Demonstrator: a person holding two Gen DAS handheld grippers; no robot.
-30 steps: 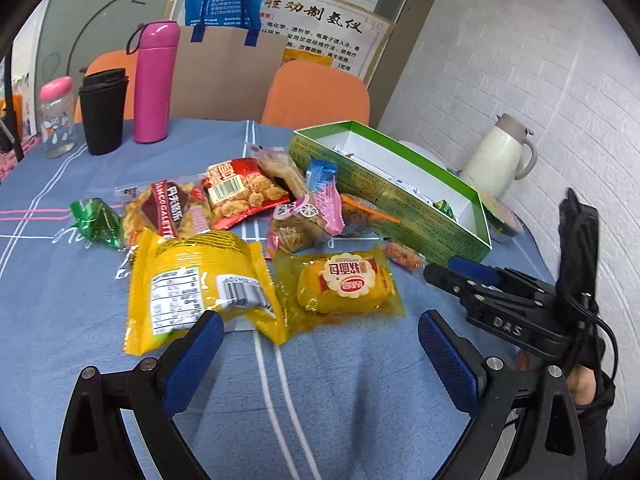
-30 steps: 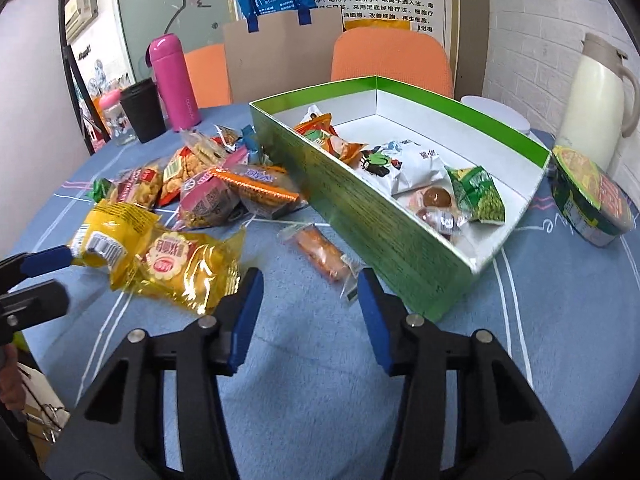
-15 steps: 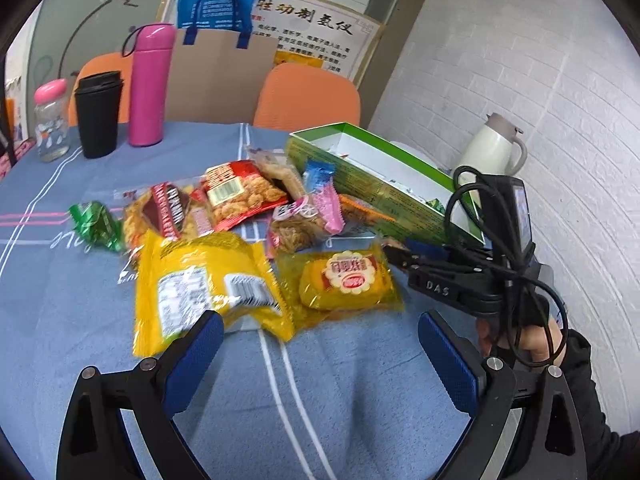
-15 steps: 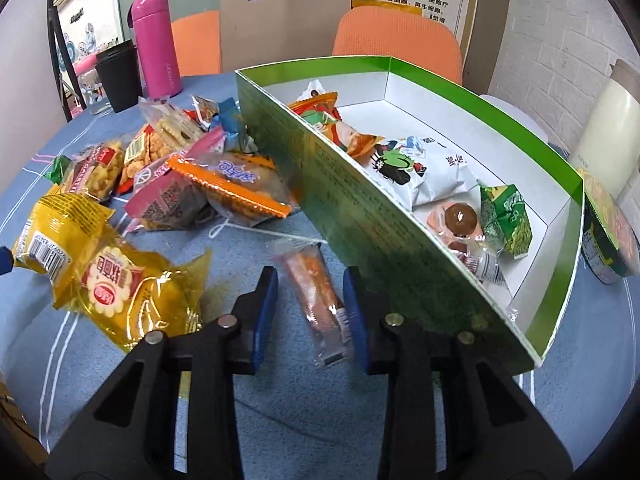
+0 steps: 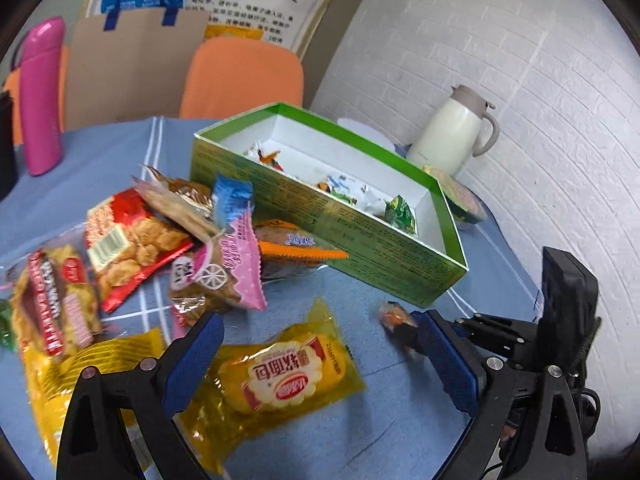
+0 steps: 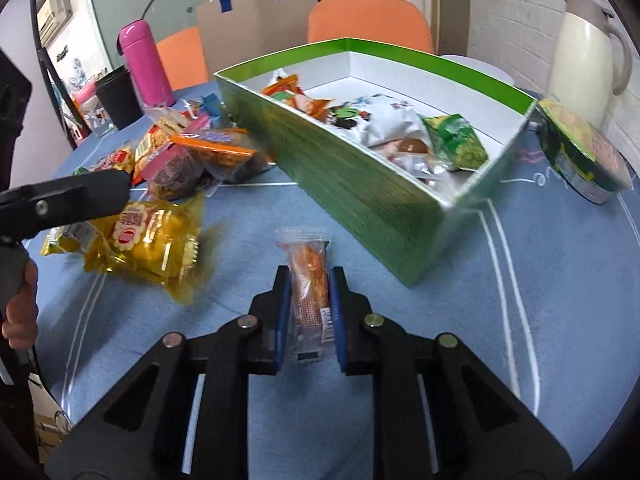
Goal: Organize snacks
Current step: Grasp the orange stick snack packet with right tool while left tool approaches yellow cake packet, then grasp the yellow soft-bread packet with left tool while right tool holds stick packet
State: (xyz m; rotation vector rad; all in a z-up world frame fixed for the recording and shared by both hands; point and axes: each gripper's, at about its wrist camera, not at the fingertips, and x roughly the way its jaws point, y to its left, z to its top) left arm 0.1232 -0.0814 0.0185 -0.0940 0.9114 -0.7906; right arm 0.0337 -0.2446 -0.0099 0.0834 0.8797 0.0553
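Snack stick (image 6: 309, 280) pinched lengthwise between the right gripper (image 6: 308, 294) pads, near the green box (image 6: 360, 192).
The left gripper (image 5: 320, 356) is held wide open over a yellow cake pack (image 5: 276, 380) on the blue table (image 5: 360, 432).

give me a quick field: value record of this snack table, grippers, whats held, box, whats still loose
right gripper: fingers shut on the orange snack stick
left gripper: open, over the yellow bread pack
green box: open, already holds several snacks
loose pile: mixed packets on the blue tablecloth, left of the box
behind: pink bottle, cream jug
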